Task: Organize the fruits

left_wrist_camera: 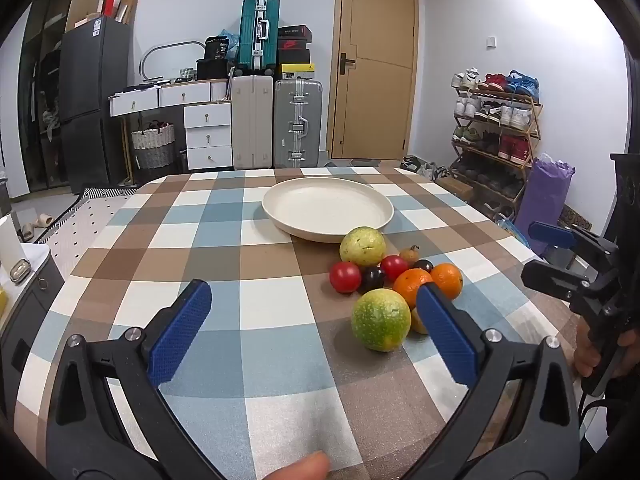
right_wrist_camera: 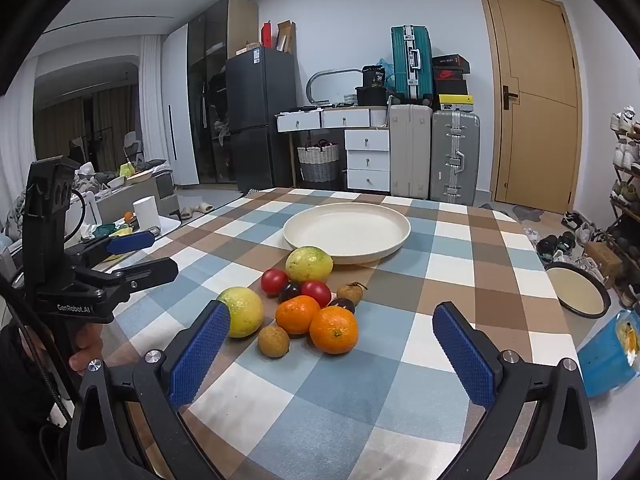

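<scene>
Item: cream plate (right_wrist_camera: 400, 226), empty, set toward the far side of the checked tablecloth (right_wrist_camera: 452, 280); presumably left bare to take the fruit.

Item: fruit, one tight cluster on the cloth just in front of the plate, none yet on it.
- yellow-green guava (right_wrist_camera: 309, 264), nearest the plate, just beside its rim.
- second guava (right_wrist_camera: 245, 311), at the cluster's left edge in the right wrist view.
- two oranges (right_wrist_camera: 334, 329), touching, at the near side.
- two red tomatoes (right_wrist_camera: 275, 281), mid-cluster.
- two dark plums (right_wrist_camera: 289, 291), tucked between the tomatoes and oranges.
- two small brown fruits (right_wrist_camera: 273, 341), one at the front, one with a stem at the right.

Item: left gripper (left_wrist_camera: 314, 330), jaws spread wide, nothing between the pads; tilted down, hovering short of the cluster with the second guava just ahead of it.

Item: right gripper (right_wrist_camera: 330, 354), jaws likewise wide and empty, aimed down at the oranges from the near side.

Judgement: task unstarted; both tools appear poised to carry pieces from pile to plate.
</scene>
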Available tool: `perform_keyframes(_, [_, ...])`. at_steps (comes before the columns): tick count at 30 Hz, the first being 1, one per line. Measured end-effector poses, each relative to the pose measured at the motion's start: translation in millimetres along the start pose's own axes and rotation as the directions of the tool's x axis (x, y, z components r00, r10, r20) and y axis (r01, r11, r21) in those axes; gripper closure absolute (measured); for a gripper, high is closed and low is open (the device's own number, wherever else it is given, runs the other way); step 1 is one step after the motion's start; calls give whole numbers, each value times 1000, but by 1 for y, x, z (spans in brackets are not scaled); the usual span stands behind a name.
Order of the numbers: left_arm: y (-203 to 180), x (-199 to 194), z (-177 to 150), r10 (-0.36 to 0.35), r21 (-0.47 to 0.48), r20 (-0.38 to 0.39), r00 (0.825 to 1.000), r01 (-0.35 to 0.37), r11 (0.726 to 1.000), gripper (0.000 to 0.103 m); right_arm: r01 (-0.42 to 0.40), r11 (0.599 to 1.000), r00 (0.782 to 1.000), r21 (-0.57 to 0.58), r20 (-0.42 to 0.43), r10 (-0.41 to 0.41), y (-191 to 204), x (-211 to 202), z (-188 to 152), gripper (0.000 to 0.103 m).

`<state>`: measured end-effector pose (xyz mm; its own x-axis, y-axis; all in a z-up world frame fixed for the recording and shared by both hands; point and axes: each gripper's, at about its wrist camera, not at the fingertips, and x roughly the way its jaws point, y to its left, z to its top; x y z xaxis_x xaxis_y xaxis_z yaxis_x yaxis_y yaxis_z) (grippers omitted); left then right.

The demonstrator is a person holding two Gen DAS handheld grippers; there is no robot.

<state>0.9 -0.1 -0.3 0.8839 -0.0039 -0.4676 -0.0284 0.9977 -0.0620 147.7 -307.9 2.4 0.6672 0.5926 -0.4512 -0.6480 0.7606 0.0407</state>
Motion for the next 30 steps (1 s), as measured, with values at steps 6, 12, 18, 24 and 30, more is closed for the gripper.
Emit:
perform_keyframes(6, [-1,0,0,3,5,16,1000,-3,1000,1,0,1000,1000,1,5,0,0,0,0,0])
perform_keyframes(12, [-1,-1,0,1,5,19,1000,-1,1000,1,-1,1000,1000,3,4,1,0,0,0,0])
perform_keyframes(18, [-1,-1,0,1,4,18,1000,-1,1000,1,-1,1000,1000,3,4,1,0,0,0,0])
perform_keyframes(24, [-1,-1,0,1,4,18,1000,-1,1000,1,-1,1000,1000,4,3,1,0,0,0,0])
perform_keyframes(30, [-1,-1,0,1,4,18,1000,-1,1000,1,-1,1000,1000,4,3,1,-1,0,0,0])
